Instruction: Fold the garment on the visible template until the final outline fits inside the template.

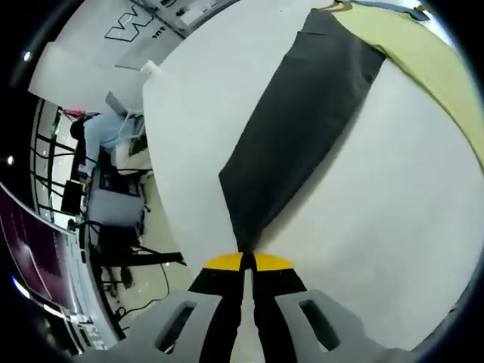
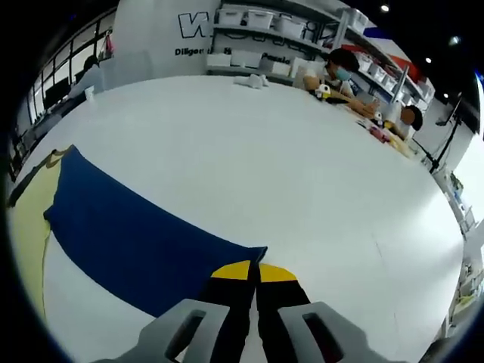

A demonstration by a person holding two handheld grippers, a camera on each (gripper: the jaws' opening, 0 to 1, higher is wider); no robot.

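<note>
White and matte, the wide table point(image 2: 302, 189) carries the whole scene, with shelving of pale bins and people seated along its far edge in the right gripper view, too small and blurred to describe further. On the table lies the garment point(image 2: 128, 242), a smooth, flat piece of cloth folded into a long band; it reads deep blue in the right gripper view and dark charcoal in the left gripper view point(image 1: 302, 128), so its true colour is hard to settle. One end of the garment reaches the yellow template point(image 1: 423, 60), a pale flat sheet lying on the table, and overlaps its edge; the template is cut off by the picture's border in both views. The left gripper point(image 1: 248, 261) has its jaws pressed together on the pointed near corner of the garment, the cloth tapering straight into the yellow-tipped black jaws. The right gripper point(image 2: 254, 271) likewise has its jaws closed together on the garment's other near corner, just where the blue edge ends
</note>
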